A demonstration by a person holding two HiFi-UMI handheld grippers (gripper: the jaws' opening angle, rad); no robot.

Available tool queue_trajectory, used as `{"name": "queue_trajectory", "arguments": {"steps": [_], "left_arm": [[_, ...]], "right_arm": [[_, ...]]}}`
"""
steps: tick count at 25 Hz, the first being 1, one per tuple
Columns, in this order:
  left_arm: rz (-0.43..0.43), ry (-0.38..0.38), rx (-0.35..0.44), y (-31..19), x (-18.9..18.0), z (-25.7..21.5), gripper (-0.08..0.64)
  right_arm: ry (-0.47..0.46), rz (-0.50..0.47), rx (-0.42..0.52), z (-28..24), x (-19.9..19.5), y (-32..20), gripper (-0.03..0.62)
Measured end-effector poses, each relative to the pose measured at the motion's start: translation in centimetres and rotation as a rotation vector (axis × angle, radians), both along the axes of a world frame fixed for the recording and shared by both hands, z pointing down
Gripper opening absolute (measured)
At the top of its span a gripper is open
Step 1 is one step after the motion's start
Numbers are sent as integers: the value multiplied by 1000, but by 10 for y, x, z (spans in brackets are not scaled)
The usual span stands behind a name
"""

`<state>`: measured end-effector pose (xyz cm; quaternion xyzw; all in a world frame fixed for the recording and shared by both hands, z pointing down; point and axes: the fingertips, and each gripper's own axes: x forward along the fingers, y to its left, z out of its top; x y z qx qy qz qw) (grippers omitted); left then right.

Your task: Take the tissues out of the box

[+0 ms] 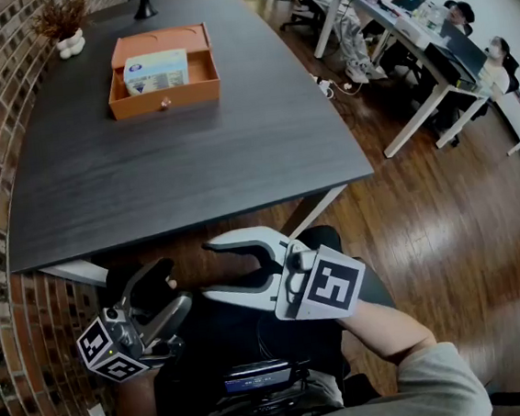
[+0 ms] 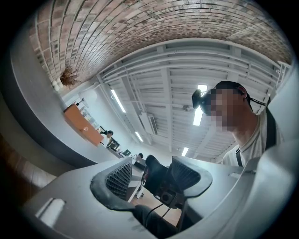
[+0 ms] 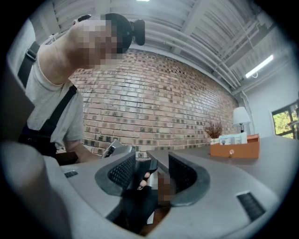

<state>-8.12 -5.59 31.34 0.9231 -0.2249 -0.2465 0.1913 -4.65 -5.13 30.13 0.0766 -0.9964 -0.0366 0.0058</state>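
- Head view: an orange box [image 1: 165, 98] stands open at the far end of the dark table [image 1: 192, 173], with a small round knob on its front wall.
- A pale blue tissue pack [image 1: 155, 72] lies flat inside the box, nearer its left wall.
- A dried plant [image 1: 63, 18] stands by the brick wall, near the box's left.
- The left hand-held gripper [image 1: 159, 276] and the right hand-held gripper [image 1: 226, 269] are held low over the person's lap, off the table and well apart from the box.
- Left gripper view: jaws spread wide, nothing between them.
- Right gripper view: jaws likewise wide and empty; the box with its pack shows far off to the right.
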Motion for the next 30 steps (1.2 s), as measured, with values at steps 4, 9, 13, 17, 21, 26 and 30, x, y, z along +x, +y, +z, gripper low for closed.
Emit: {"name": "queue_trajectory", "arguments": {"steps": [4, 9, 13, 17, 21, 26, 30], "left_arm": [[3, -1, -1, 0, 1, 1, 256], [4, -3, -4, 0, 1, 1, 256], [7, -3, -5, 0, 2, 1, 256], [11, -5, -8, 0, 3, 2, 256], [13, -6, -9, 0, 3, 2, 256], [14, -6, -9, 1, 4, 2, 256], [14, -5, -10, 1, 4, 2, 256]], "right_arm": [[7, 0, 9, 1, -1, 1, 221], [10, -1, 8, 1, -1, 2, 221], [11, -6, 16, 1, -2, 3, 221], [16, -8, 15, 1, -3, 3, 221], [18, -9, 16, 2, -3, 3, 221], [16, -8, 14, 1, -3, 3, 221], [15, -10, 18, 1, -3, 3, 221]]}}
